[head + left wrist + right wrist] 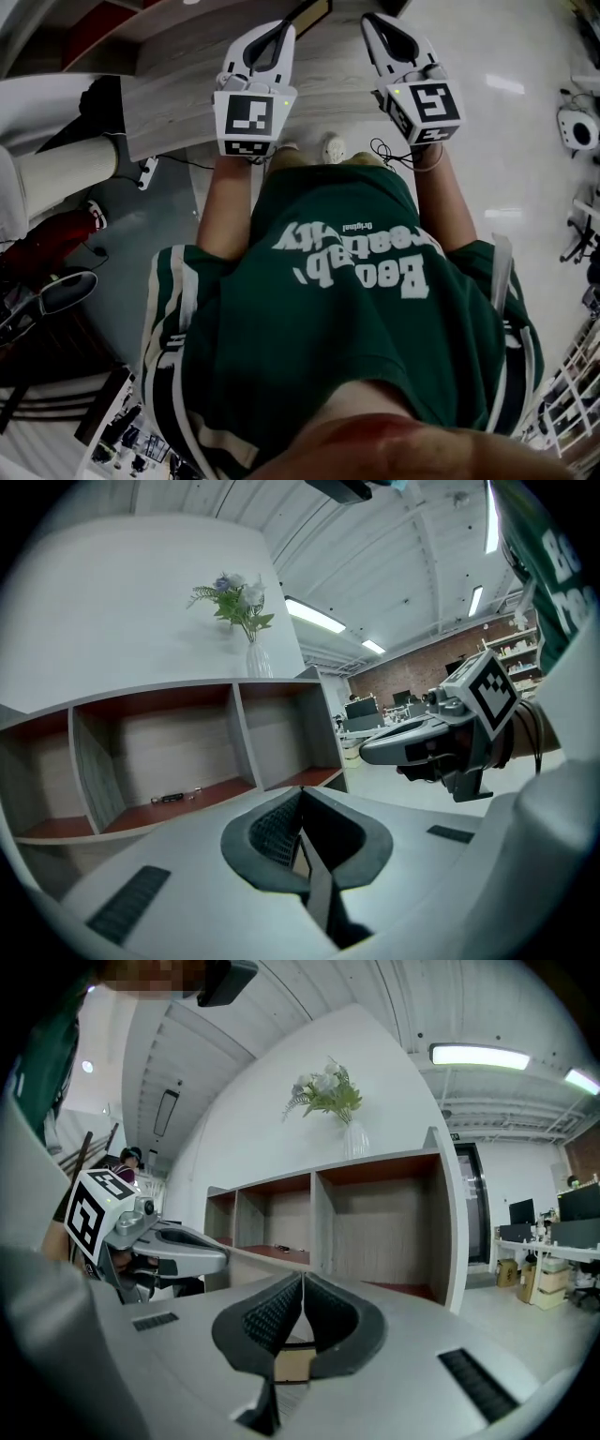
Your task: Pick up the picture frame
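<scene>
Vase (pixel 257 660) atop shelf unit (pixel 242 738); small item (pixel 174 798) inside compartment

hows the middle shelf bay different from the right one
The middle bay has a small dark item lying on its floor; none shows in the right bay. The vase of flowers stands on top above the right bay, not above the middle bay. Both bays are open at the front, with reddish floors and pale back walls.
</scene>
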Available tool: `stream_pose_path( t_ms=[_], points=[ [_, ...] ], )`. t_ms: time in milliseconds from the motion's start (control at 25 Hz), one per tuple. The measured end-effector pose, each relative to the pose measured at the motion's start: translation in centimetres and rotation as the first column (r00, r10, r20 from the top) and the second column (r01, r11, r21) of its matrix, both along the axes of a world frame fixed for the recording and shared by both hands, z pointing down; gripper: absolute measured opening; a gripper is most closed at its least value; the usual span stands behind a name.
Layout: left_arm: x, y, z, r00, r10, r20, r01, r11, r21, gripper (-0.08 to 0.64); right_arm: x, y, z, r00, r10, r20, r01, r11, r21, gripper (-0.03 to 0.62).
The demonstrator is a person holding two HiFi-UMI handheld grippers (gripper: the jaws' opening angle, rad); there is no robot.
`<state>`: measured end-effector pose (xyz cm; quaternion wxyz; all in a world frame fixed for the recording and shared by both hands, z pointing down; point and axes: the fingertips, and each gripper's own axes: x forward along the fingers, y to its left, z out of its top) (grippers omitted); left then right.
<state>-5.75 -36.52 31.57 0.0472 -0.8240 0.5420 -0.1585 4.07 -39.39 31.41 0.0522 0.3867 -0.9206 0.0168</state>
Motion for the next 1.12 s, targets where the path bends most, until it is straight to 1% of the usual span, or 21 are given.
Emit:
stream_pose_path(
  t_ms=[120, 240, 440, 600, 680, 760, 840, 920, 960, 1040, 1120],
  points=[
    [-0.4, -1.1, 0.7, 1.0, -0.006, 0.007, 0.006, 1.0, -0.011, 0.018, -0.3, -1.3, 0.5, 1.0, 0.001, 0.007, -0.001, 1.0, -0.003, 0.034],
    [-1.1, -1.7, 1.5, 1.0, -0.007, 0.008, 0.007, 0.999, -0.039, 0.018, -1.0, -1.9, 1.0, 1.0, -0.013, 0.003, 0.013, 1.0, 0.005, 0.034],
    [0.0, -2.8, 2.6, 0.999, 0.035, 0.038, -0.032, 0.997, -0.073, 0.018, -0.4, -2.8, 1.4, 1.0, 0.0, 0.0, 0.0, 1.0, 0.001, 0.034],
    [0.7, -4.3, 3.5, 0.994, 0.085, 0.064, -0.08, 0.993, -0.083, 0.018, 0.4, -4.1, 1.8, 0.999, 0.034, -0.001, -0.034, 0.999, -0.005, 0.034],
    [0.6, -5.0, 4.2, 0.992, 0.095, 0.078, -0.088, 0.992, -0.092, 0.018, 0.6, -4.7, 2.2, 0.999, 0.048, -0.014, -0.048, 0.999, -0.007, 0.034],
    [0.0, -5.8, 4.9, 0.993, 0.095, 0.071, -0.086, 0.99, -0.112, 0.018, 0.6, -5.3, 2.4, 0.998, 0.06, -0.025, -0.061, 0.998, -0.012, 0.034],
    [-0.4, -6.4, 5.7, 0.993, 0.106, 0.055, -0.097, 0.984, -0.148, 0.025, 0.5, -5.7, 2.4, 0.997, 0.07, -0.031, -0.07, 0.997, -0.02, 0.034],
    [-0.9, -7.0, 7.1, 0.992, 0.119, 0.05, -0.107, 0.976, -0.191, 0.169, 0.2, -6.1, 2.6, 0.996, 0.074, -0.04, -0.075, 0.997, -0.026, 0.034],
    [-1.2, -7.2, 7.9, 0.991, 0.122, 0.051, -0.109, 0.972, -0.211, 0.207, 0.1, -6.3, 2.8, 0.996, 0.076, -0.045, -0.077, 0.997, -0.029, 0.034],
    [-2.1, -8.0, 9.5, 0.992, 0.118, 0.046, -0.104, 0.965, -0.24, 0.234, -0.2, -6.9, 3.5, 0.995, 0.081, -0.052, -0.083, 0.996, -0.038, 0.034],
    [-2.8, -9.0, 11.1, 0.993, 0.113, 0.037, -0.099, 0.96, -0.263, 0.245, -0.4, -7.8, 4.2, 0.994, 0.085, -0.061, -0.088, 0.995, -0.047, 0.034]
  ],
)
